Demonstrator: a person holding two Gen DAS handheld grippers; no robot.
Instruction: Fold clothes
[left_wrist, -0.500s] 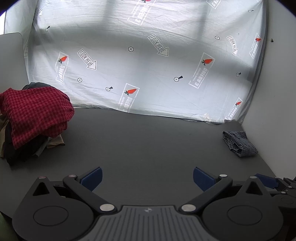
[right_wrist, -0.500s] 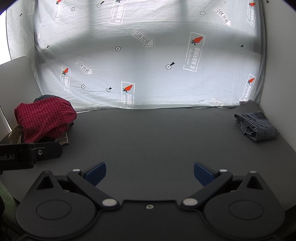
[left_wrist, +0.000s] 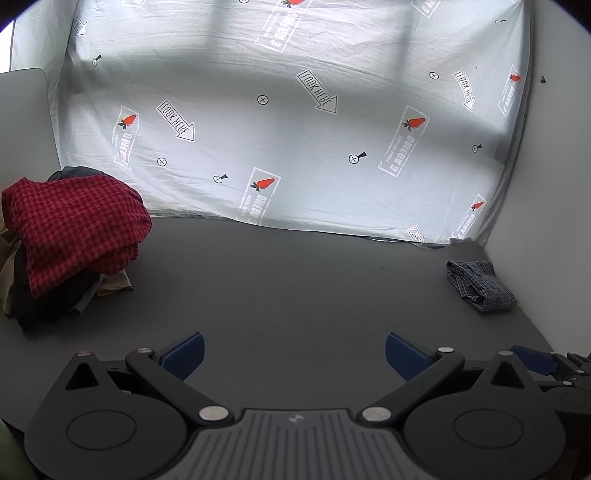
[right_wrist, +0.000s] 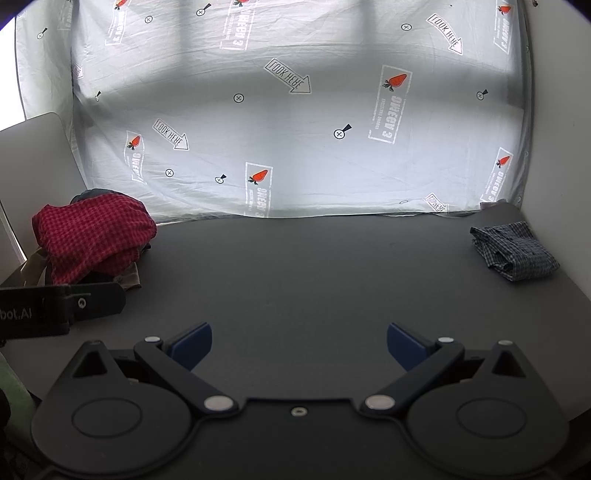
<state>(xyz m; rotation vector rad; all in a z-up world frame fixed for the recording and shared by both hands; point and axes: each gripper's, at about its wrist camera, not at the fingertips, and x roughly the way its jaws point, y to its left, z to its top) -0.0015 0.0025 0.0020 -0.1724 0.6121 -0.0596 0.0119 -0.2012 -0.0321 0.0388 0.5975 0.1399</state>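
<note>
A pile of unfolded clothes topped by a red checked shirt (left_wrist: 74, 225) lies at the table's left; it also shows in the right wrist view (right_wrist: 92, 236). A folded blue plaid garment (left_wrist: 480, 284) lies at the far right, also in the right wrist view (right_wrist: 513, 251). My left gripper (left_wrist: 293, 352) is open and empty over the dark table near its front edge. My right gripper (right_wrist: 299, 347) is open and empty beside it. The left gripper's body (right_wrist: 59, 310) shows at the left of the right wrist view.
The dark grey table (left_wrist: 295, 280) runs back to a white printed sheet (left_wrist: 295, 129) hanging as a backdrop. A white wall (left_wrist: 554, 221) borders the right side. A pale panel (right_wrist: 33, 155) stands behind the pile at left.
</note>
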